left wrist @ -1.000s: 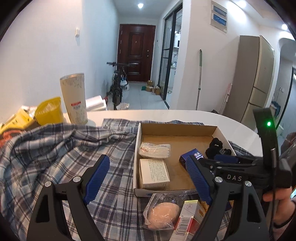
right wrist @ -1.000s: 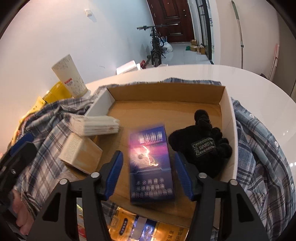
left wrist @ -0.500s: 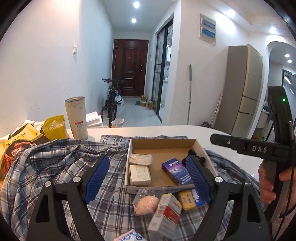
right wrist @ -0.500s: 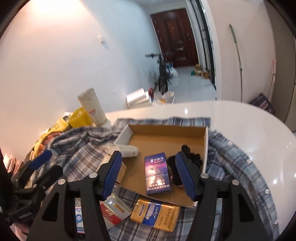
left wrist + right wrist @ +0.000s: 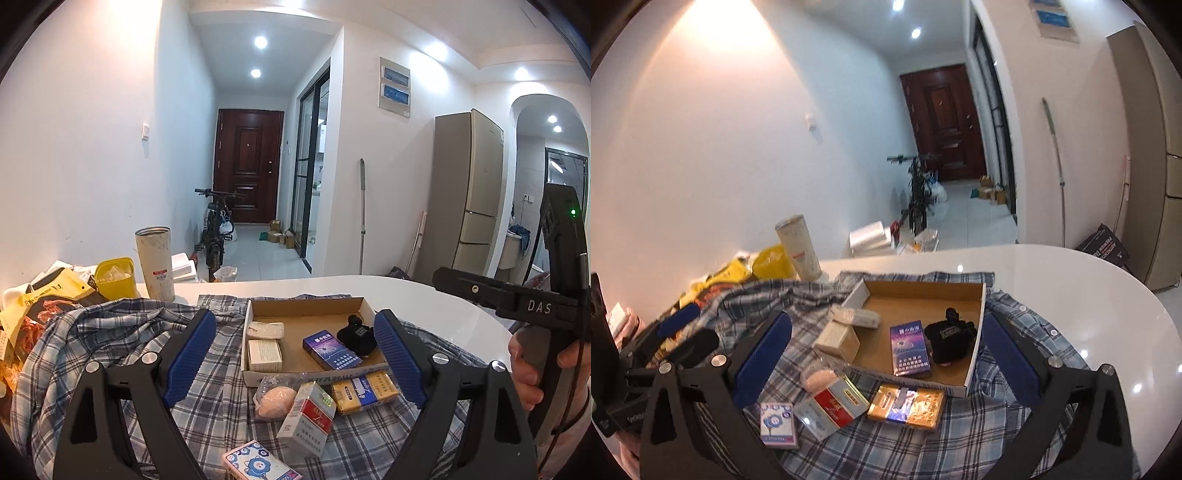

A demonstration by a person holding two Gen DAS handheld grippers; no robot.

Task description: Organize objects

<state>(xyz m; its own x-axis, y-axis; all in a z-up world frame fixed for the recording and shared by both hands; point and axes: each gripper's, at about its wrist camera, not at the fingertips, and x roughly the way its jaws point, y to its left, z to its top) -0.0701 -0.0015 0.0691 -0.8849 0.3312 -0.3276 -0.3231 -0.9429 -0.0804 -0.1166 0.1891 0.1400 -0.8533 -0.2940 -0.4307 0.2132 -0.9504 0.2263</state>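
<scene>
A: Right gripper (image 5: 886,347) first: its jaws have just been opening and now stand wide apart, nothing between the blue pads, held up above the near edge of the cardboard box (image 5: 975,332).

B: And the left gripper (image 5: 295,354)?

A: Also spread wide, its jaws have just been opening a little further, nothing pinched. It hangs in the air on the near side of the box too, left of the right one.

B: What's inside that box?

A: A purple pack (image 5: 910,347) flat in the middle of the box floor. Just to its right, against the right wall, a black pouch (image 5: 947,339). At the box's left edge a beige carton (image 5: 836,338) and, behind it, a white packet (image 5: 855,315).

B: And outside?

A: In front of the box, on the plaid shirt (image 5: 1027,317), a gold pack (image 5: 907,406) touching the front wall. Left of that, a red-and-white pack (image 5: 833,406) leaning over a bagged pink puff (image 5: 818,378). Nearest of all, a small box with blue cartoon print (image 5: 777,424).

B: Beyond the box?

A: A tall tumbler (image 5: 799,247) stands at its far left, on the white table (image 5: 1071,277), with a yellow container (image 5: 114,278) beside it.
</scene>
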